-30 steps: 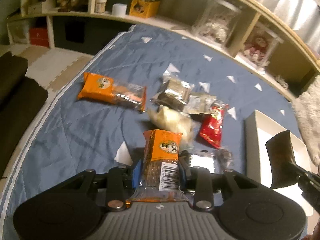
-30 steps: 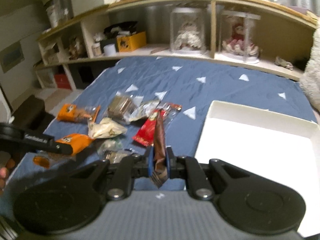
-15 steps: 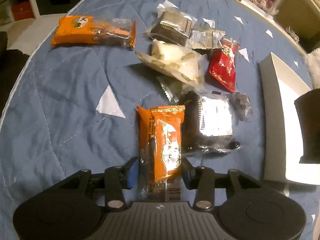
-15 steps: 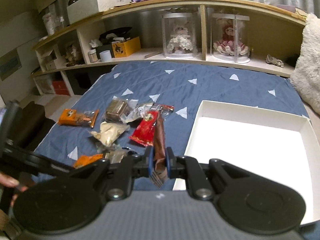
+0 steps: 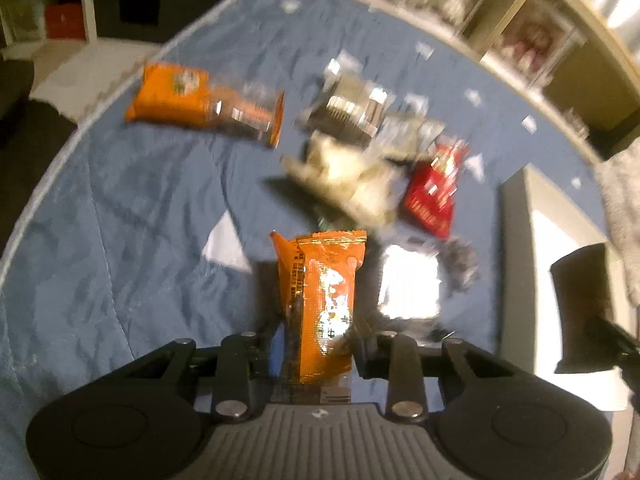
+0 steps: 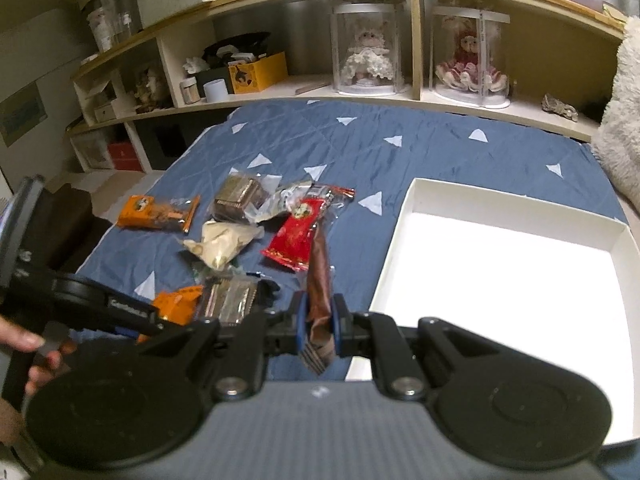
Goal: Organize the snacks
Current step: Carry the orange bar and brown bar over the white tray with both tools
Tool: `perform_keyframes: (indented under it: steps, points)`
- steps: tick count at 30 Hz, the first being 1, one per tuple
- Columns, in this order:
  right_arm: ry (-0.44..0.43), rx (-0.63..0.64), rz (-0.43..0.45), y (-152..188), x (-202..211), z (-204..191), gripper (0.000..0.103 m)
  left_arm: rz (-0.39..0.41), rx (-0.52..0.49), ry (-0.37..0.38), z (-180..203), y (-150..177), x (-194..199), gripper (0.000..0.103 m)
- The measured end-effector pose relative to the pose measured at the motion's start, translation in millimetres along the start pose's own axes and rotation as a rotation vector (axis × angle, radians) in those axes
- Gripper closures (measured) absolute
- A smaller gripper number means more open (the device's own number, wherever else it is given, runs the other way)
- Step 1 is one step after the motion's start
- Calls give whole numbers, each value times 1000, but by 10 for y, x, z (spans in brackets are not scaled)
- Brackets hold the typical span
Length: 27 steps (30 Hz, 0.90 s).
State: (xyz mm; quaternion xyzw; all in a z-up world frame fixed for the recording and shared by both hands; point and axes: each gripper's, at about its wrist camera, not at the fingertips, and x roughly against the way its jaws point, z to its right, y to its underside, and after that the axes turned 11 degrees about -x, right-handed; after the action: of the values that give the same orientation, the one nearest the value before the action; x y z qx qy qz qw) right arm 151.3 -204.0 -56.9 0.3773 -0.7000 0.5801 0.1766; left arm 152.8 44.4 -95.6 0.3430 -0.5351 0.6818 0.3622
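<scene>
My left gripper (image 5: 316,354) is shut on an orange snack packet (image 5: 324,300) and holds it upright above the blue quilt. My right gripper (image 6: 319,320) is shut on a thin brown snack packet (image 6: 319,280), held edge-on beside the left rim of the white tray (image 6: 400,240). That brown packet also shows at the right edge of the left wrist view (image 5: 580,308). Loose snacks lie on the quilt: a second orange packet (image 6: 158,212), a red packet (image 6: 298,236), a pale bag (image 6: 222,240), a dark block (image 6: 238,198) and a silver packet (image 5: 408,284).
The blue quilt (image 6: 400,152) with white triangles covers the bed. A curved wooden shelf (image 6: 360,92) with two doll cases runs along the far edge. A fluffy white cushion (image 6: 624,120) sits at the right. The quilt's edge (image 5: 52,168) drops to the floor on the left.
My left gripper has tilted back up and lifted with the orange packet, and its view is blurred by motion. My right gripper holds the brown packet near the tray's left rim, much as before.
</scene>
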Motion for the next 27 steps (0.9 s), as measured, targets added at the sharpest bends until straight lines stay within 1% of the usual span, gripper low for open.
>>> perform_keyframes:
  steps: [3,6,10,14,21,24,27]
  points:
    - [3,-15,16,-31,48,35,88,65,-22,15,73,-33,193,68]
    - [8,-34,42,-73,121,85,88,89,-38,49,183,-103,276,68]
    - [24,-55,76,-149,241,186,88,111,-95,68,465,-185,316,68]
    - [53,-75,104,-196,362,361,88,116,-140,107,805,-270,313,68]
    - [120,-146,135,-215,529,734,88,124,-217,152,1426,-391,278,68]
    - [144,-176,144,-215,567,892,88,118,-240,166,1673,-417,226,68]
    - [147,-220,138,-223,587,1059,88,102,-268,183,1931,-418,139,67]
